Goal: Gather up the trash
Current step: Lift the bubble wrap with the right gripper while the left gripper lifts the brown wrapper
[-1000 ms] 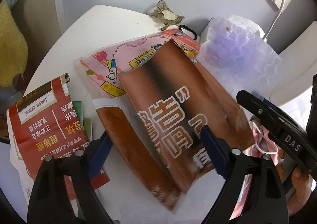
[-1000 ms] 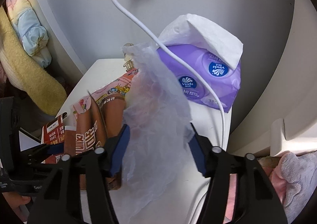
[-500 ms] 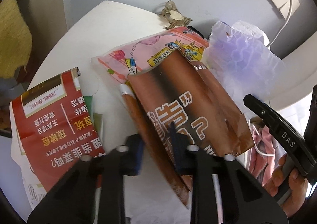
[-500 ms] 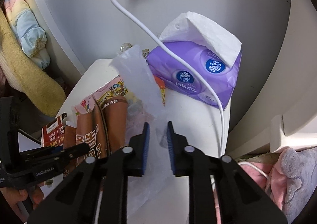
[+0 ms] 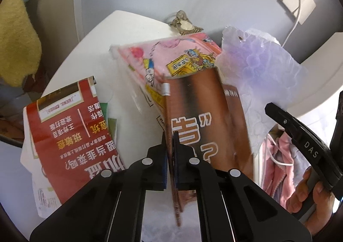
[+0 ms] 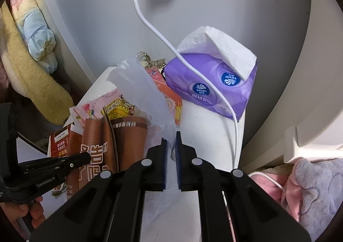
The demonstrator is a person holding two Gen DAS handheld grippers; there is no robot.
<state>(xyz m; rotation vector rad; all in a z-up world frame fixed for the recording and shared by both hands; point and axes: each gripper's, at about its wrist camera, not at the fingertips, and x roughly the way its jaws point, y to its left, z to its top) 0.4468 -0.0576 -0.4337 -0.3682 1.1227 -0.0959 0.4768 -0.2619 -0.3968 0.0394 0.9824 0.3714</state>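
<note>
Left gripper (image 5: 170, 152) around brown wrapper (image 5: 205, 117), apparently.

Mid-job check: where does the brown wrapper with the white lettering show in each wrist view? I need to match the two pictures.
Left wrist: brown wrapper fills the centre, its edge pinched in the left gripper.
Right wrist: lower left, left of the translucent plastic sheet pinched in the right gripper.
Shared landmark: the pink cartoon packet behind the wrapper.

Brown glossy paper bag (image 5: 205, 117) with white lettering; pink cartoon-printed wrapper (image 5: 171, 59) beyond the claw; red leaflet (image 5: 70, 134) leftward; purple tissue pack (image 6: 212, 89) with blue roundels.
</note>
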